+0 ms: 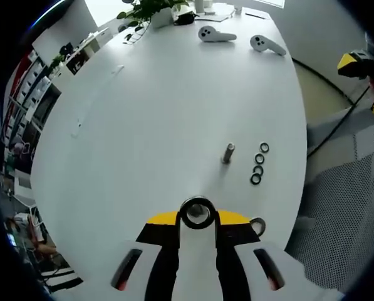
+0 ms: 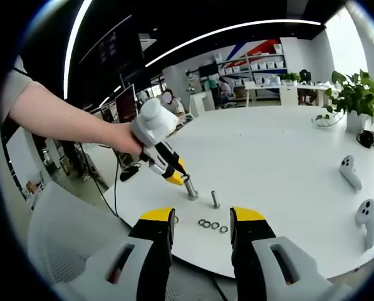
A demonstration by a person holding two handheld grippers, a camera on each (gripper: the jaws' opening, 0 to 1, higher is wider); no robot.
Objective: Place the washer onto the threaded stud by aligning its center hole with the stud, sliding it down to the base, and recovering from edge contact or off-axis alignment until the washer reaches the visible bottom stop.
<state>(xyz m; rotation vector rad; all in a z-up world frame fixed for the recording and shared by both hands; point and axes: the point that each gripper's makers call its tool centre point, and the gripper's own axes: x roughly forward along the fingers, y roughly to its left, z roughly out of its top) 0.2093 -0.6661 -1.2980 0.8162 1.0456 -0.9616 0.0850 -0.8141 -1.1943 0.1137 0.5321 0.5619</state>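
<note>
The left hand-held gripper [image 1: 197,216] was clamped on a washer [image 1: 197,212], held flat, seemingly so its hole could meet the stud [image 1: 228,152] nearby on the worktop [image 1: 161,113] (spare washers [image 1: 259,164] alongside). The right hand-held gripper [image 2: 201,229] stood apart.

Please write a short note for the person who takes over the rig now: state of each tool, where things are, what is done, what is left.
Left tool: shut on a washer, raised over the table.
Right tool: open, empty, at the table edge.
Threaded stud: upright, bare.
Spare washers: a row of four beside the stud.
Done: washer picked up.
Left: align the hole, slide it to the base.
</note>
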